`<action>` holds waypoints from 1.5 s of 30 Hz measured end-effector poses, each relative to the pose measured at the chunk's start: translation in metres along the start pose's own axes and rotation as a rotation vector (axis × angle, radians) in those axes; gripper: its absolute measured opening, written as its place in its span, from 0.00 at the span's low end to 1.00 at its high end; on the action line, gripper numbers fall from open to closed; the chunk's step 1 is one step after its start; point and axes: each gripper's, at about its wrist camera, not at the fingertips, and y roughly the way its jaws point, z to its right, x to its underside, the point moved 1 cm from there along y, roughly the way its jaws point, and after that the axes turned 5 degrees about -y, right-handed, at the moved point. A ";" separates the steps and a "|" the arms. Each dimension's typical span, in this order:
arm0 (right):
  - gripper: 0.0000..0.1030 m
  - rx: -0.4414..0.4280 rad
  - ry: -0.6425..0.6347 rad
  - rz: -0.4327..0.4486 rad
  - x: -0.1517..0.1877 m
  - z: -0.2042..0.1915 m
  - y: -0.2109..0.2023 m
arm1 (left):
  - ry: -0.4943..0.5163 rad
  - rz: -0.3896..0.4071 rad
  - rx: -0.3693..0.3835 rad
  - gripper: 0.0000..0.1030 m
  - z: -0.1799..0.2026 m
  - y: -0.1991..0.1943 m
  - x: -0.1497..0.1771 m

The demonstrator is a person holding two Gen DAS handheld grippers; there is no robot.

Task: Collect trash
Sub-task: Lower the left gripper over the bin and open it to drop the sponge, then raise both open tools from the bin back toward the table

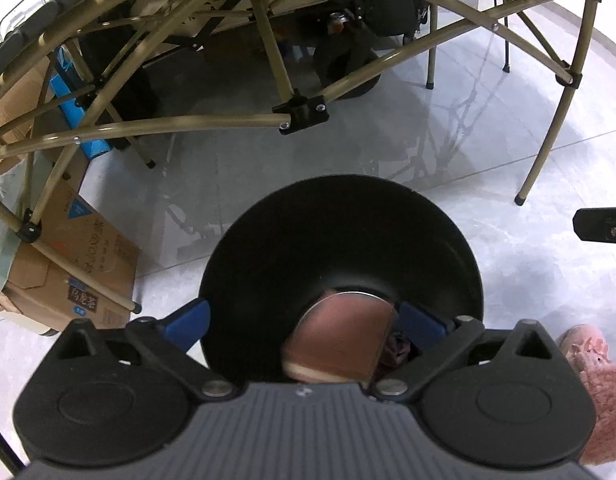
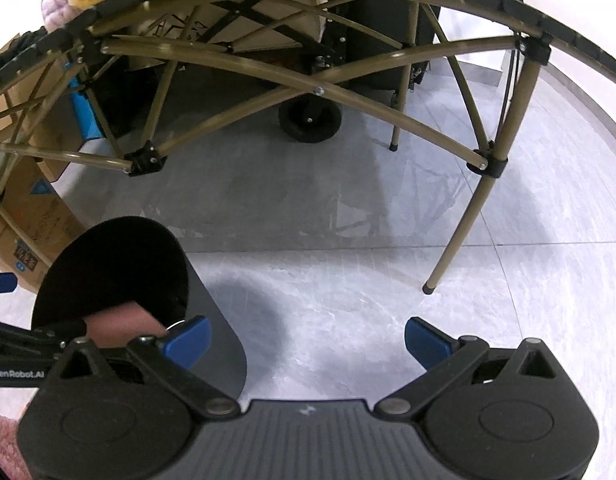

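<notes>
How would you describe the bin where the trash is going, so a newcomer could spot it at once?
Start from the folding table with olive-tan metal legs over the pale grey tiled floor. In front of it, right of the brown cardboard box, stands a tall black cylindrical bin. Unlike the box, it is round, open-topped and plain black, with a pinkish-brown can in its mouth.

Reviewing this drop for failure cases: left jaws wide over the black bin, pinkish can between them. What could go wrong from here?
1. The can sits at the near rim of the bin, between the open left gripper fingers, so it may catch the rim or a finger and fall outside onto the floor.
2. The bin is tall and narrow; a knock from the left gripper or the open right gripper beside it could tip it.
3. The table leg stands close, leaving little room to pull away.
</notes>
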 end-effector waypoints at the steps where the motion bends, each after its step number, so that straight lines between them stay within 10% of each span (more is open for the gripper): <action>1: 1.00 -0.001 -0.004 0.001 0.000 -0.001 0.000 | -0.001 -0.001 -0.003 1.00 0.000 0.000 0.000; 28: 1.00 -0.023 -0.031 0.039 -0.006 -0.010 -0.010 | -0.058 0.084 -0.021 1.00 -0.015 -0.028 -0.003; 45: 1.00 -0.145 -0.027 0.476 -0.041 -0.027 -0.100 | -0.185 0.430 -0.030 1.00 -0.053 -0.130 -0.034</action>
